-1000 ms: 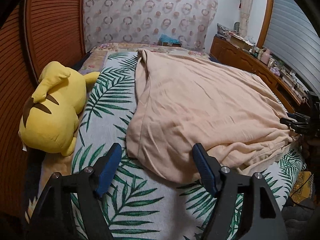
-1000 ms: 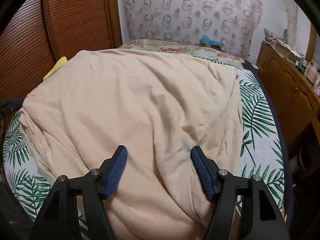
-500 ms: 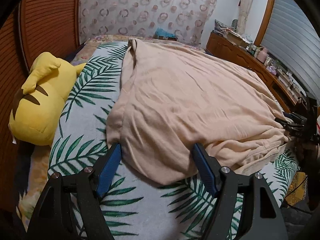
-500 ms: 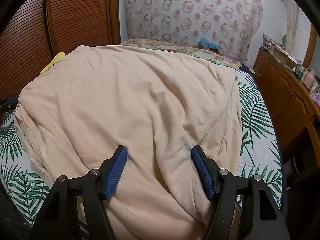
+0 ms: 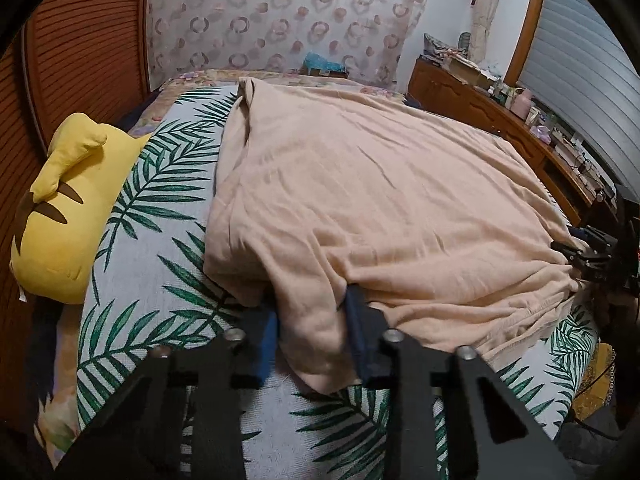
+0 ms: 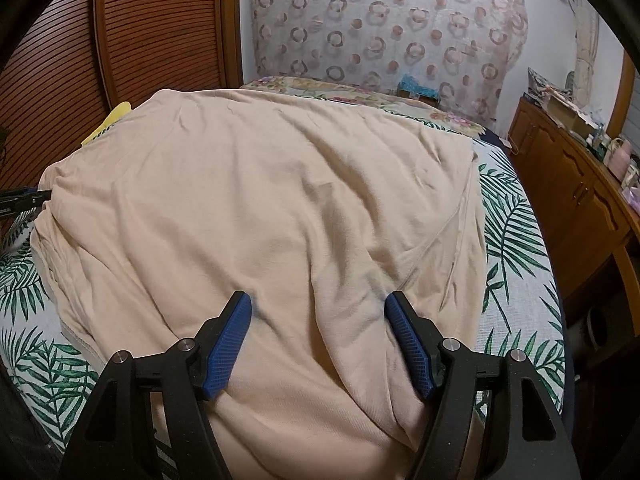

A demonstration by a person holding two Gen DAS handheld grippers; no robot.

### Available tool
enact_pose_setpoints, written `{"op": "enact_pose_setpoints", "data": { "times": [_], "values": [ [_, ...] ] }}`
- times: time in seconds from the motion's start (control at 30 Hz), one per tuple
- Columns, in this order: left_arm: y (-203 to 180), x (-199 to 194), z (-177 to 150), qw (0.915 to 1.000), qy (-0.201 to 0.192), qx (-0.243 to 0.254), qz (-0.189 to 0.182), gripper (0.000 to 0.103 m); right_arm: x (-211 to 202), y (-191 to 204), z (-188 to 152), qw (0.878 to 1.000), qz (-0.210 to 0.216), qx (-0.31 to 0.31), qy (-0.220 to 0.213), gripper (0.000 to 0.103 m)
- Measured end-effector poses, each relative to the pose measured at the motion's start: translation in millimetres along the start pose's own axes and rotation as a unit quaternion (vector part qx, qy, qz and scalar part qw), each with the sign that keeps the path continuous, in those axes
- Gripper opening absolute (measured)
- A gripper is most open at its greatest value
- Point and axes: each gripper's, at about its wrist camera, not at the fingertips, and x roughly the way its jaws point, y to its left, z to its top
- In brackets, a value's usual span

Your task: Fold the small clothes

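One peach-beige soft cotton garment (image 5: 380, 208) lies spread wide across the palm-leaf printed bedspread (image 5: 160, 216), covering most of the bed from the near edge to the far floral pillow end. Its surface is creased in long shallow wrinkles, with a seam line running diagonally on its right side in the right wrist view (image 6: 440, 232). Its left edge is doubled into a thick rounded fold, and its near edge bunches in loose layers.

At the near left corner of the cloth, the left gripper (image 5: 312, 336) has its blue-padded fingers drawn in on a hanging lobe of the fabric, pinching it between them. The right gripper (image 6: 318, 344) has its blue ribbed fingers (image 6: 228, 348) spread wide apart, resting on the near part of the garment, with fabric rising in a ridge between them but nothing clamped.

Left of the garment, a yellow plush toy with brown stripes (image 5: 60, 216) lies beside the ribbed wooden headboard panel (image 5: 80, 60). A wooden dresser (image 6: 572, 184) with cluttered small items stands to the right.
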Motion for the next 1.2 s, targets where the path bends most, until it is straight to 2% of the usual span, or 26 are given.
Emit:
{"op": "enact_pose_setpoints", "data": {
  "times": [0.1, 0.33, 0.5, 0.63, 0.7, 0.9, 1.2],
  "values": [
    [-2.9, -0.1, 2.9, 0.9999, -0.002, -0.003, -0.012, 0.01, -0.2, -0.4, -0.4, 1.0, 0.001, 0.0, 0.0, 0.072],
    [-25.7, -30.4, 31.3, 0.9971, -0.068, 0.014, -0.031, 0.007, -1.6, -2.4, -1.2, 1.0, 0.006, 0.005, -0.002, 0.072],
    [-49.5, -41.7, 54.4, 0.9932, -0.099, 0.038, -0.048, 0.007, -3.6, -4.0, -2.5, 1.0, 0.009, 0.008, -0.003, 0.072],
    [-75.8, -41.6, 71.1, 0.9894, -0.112, 0.067, -0.063, 0.007, -14.5, -17.9, -0.9, 0.999, 0.048, 0.026, -0.001, 0.072],
    [-88.2, -40.6, 78.5, 0.9873, -0.117, 0.078, -0.074, 0.007, -24.9, -26.9, -0.4, 0.999, 0.046, 0.029, -0.004, 0.072],
    [-135.3, -33.8, 96.9, 0.9791, -0.116, 0.124, -0.112, 0.006, -64.2, -43.7, -4.9, 0.999, 0.002, 0.022, -0.03, 0.072],
    [-215.8, -34.3, 113.0, 0.9597, -0.096, 0.192, -0.182, 0.006, -93.1, -58.3, -12.9, 0.997, -0.021, 0.049, -0.064, 0.072]
  ]
}}
